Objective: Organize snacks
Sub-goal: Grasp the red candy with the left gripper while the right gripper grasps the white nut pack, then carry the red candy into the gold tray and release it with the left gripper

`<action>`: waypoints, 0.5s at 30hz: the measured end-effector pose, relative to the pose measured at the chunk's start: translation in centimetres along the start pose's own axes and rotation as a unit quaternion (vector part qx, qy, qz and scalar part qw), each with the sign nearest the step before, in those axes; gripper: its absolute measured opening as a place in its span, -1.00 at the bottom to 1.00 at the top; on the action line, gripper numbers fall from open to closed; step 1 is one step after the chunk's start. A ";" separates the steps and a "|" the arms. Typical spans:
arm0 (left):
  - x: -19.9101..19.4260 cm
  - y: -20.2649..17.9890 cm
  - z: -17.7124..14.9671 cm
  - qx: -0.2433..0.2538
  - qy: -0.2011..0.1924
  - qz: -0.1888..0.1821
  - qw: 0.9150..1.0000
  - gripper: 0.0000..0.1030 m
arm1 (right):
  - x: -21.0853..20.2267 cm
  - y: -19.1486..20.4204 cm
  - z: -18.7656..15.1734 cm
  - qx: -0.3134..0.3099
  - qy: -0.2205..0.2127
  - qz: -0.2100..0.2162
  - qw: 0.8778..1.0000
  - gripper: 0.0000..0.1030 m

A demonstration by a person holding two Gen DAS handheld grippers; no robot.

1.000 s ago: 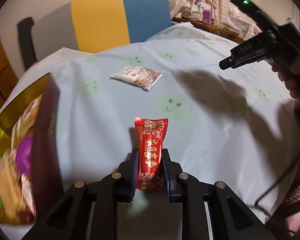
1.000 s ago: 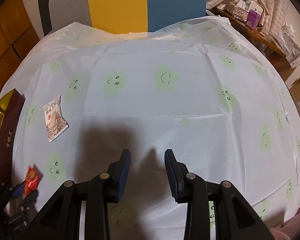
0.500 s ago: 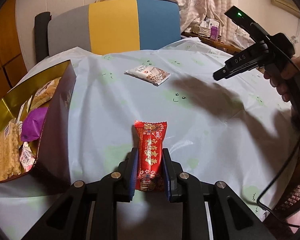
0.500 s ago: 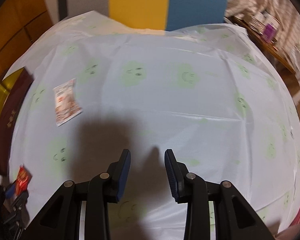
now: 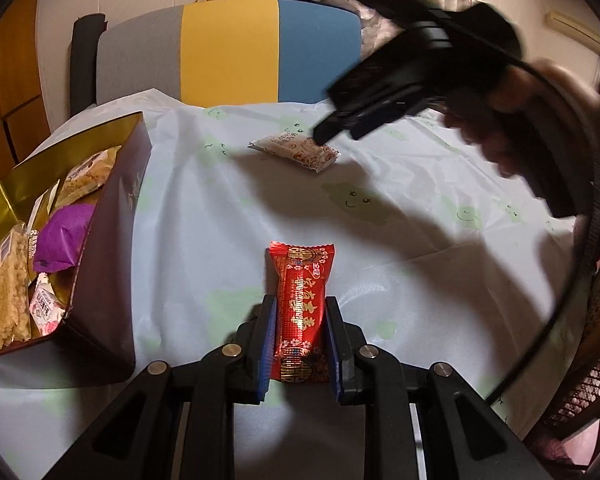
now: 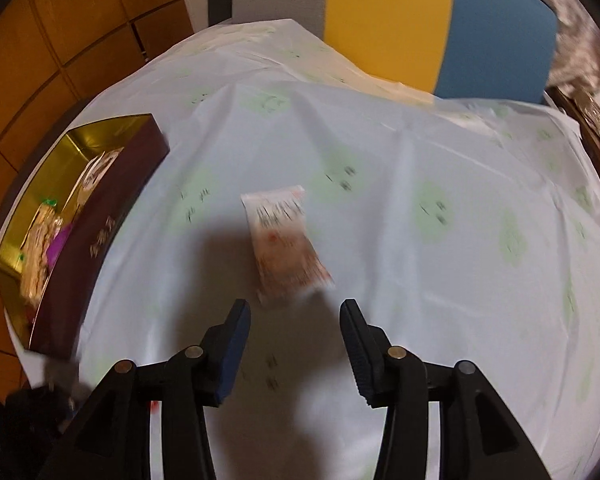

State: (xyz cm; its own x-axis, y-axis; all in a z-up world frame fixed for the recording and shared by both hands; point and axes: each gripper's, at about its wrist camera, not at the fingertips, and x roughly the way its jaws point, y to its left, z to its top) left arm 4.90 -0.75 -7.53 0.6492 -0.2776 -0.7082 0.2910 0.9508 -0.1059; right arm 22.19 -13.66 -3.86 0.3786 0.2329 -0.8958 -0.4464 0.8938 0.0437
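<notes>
Holding a red snack (image 5: 302, 312) pinched in the left gripper (image 5: 301, 340), the right gripper (image 6: 296, 344) opens empty toward the white packet (image 6: 286, 250); box (image 5: 112, 248) at left partly filled.

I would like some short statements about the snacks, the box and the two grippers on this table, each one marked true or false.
1. The left gripper is closed on the red snack packet. True.
2. The white snack packet lies inside the box. False: it lies on the tablecloth, apart from the box.
3. The right gripper has nothing between its fingers. True: its jaws are opening above the white packet.
4. The box is empty. False: it already holds several snacks, among them a purple packet.
5. The chair behind the table is all one colour. False: it is grey, yellow and blue.
</notes>
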 end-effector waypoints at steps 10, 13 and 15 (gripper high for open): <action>0.0 0.2 -0.1 -0.006 -0.003 -0.007 1.000 -0.56 | 4.5 1.7 3.2 -0.036 0.030 -0.043 0.998 -0.07; 0.0 0.3 0.0 -0.006 -0.002 -0.008 1.000 -0.55 | 5.3 1.3 3.3 -0.027 0.044 -0.038 0.998 -0.08; 0.0 0.3 0.0 -0.005 -0.003 -0.008 1.000 -0.55 | 5.4 0.8 3.3 -0.017 0.042 -0.028 0.999 -0.09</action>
State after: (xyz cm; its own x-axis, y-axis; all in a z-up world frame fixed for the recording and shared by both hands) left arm 4.97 -0.50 -7.60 0.6483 -0.2934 -0.7026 0.2943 0.9476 -0.1241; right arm 26.54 -10.37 -7.25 0.3352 0.1499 -0.9301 -0.4541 0.8907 -0.0201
